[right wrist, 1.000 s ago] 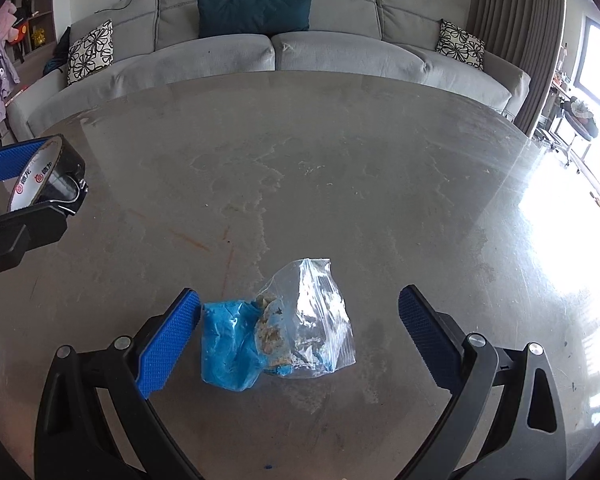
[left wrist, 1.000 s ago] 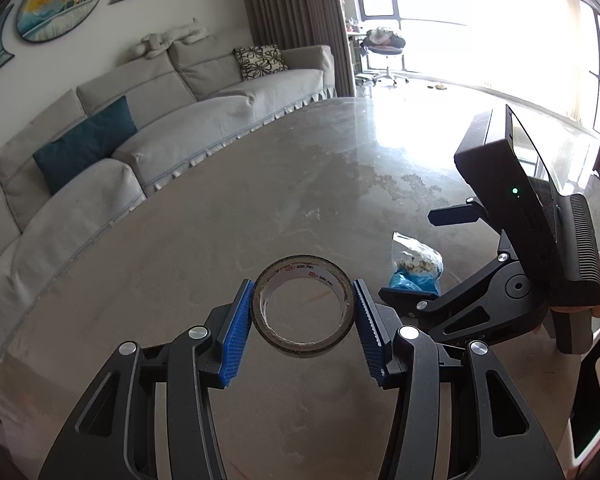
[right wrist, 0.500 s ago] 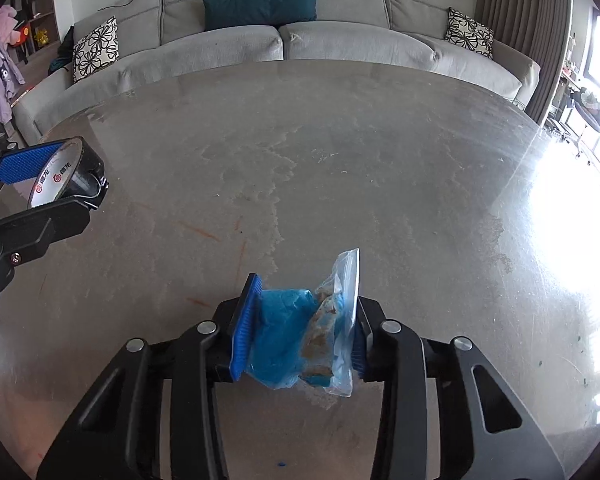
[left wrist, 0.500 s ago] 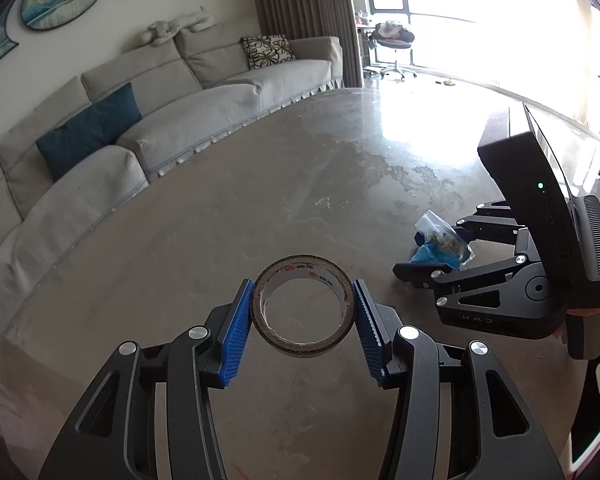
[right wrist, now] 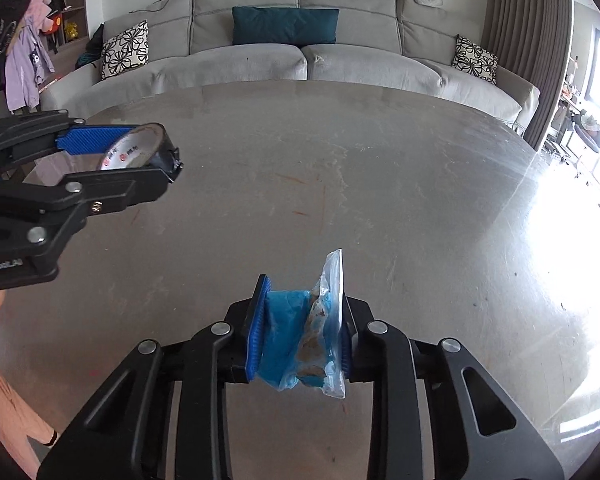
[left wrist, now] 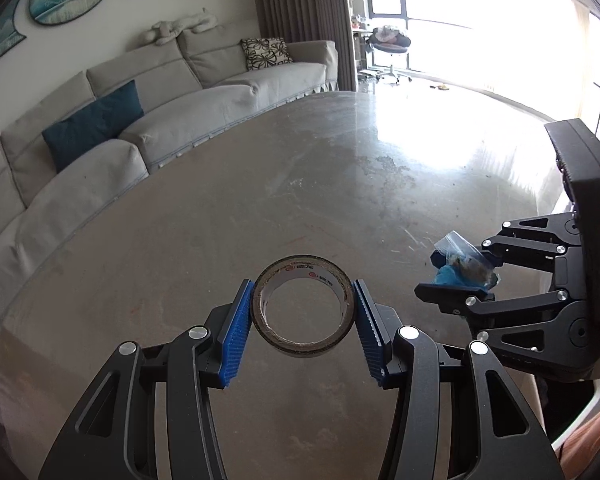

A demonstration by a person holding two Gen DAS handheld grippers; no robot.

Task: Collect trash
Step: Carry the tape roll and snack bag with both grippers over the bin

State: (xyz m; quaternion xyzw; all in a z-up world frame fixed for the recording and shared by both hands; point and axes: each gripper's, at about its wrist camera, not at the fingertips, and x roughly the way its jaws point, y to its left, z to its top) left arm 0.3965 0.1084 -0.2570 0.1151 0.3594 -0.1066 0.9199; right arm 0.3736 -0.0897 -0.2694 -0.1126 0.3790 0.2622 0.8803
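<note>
Grey sectional sofa (right wrist: 300, 68) and bright windows frame a large round stone-look table (left wrist: 260, 208) whose visible top is bare of other litter. Above it, the left gripper (left wrist: 303, 312) pinches a nearly spent roll of tape (left wrist: 303, 305) flat across its width, the ring's opening facing the camera, blue pads touching both outer sides. To its right, the right gripper (right wrist: 300, 336) is pressed together on a crumpled plastic bag (right wrist: 304, 340) — blue wadding and brownish scraps inside, a clear corner sticking up.

Both pieces hang clear of the tabletop, so the step in hand looks like carrying them off to a bin, which no view shows. Judged from the grips: keep both squeezes firm, since the slippery bag could slide out. Both tools point forward and slightly downward, side by side and apart.
</note>
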